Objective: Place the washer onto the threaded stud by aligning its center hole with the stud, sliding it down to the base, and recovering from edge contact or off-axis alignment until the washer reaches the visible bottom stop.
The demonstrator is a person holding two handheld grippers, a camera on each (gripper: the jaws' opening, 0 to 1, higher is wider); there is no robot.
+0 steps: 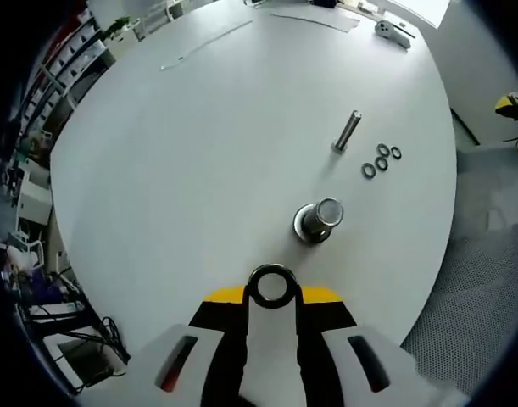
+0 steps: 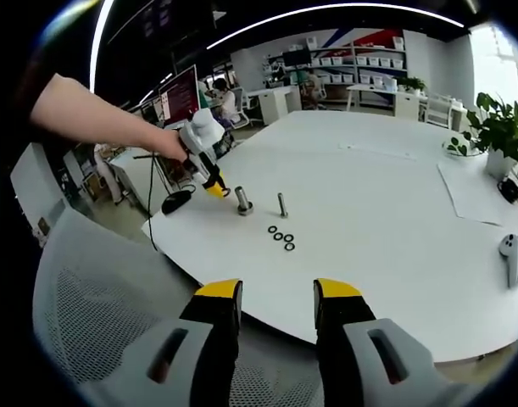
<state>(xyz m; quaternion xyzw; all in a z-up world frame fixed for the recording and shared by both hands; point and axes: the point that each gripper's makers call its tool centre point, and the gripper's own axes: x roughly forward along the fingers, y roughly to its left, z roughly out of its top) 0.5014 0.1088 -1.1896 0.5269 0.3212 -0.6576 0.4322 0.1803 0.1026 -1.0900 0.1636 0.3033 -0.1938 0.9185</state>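
Item, nearest: my left gripper (image 1: 271, 292), yellow-tipped black-and-white jaws drawn narrow onto a dark metal ring washer (image 1: 270, 286), held by its rim at the very tips with the hole facing the lens. Item, largest: round white table (image 1: 199, 144), broad and matte. Item: grey mesh chair (image 2: 97, 331), below my right gripper (image 2: 278, 298), whose jaws stand wide apart with nothing between them, well back from the work. Item: upright threaded steel stud (image 1: 320, 220) on its flanged base, just beyond the held washer and off to one side. Item: a loose steel bolt (image 1: 348, 131) lying farther out. Item: three spare dark washers (image 1: 381, 161) beside it. Step in hand, by my judgement: carrying the washer to the stud, not yet aligned. Next calls for centring the hole above the stud tip, levelling, then lowering.
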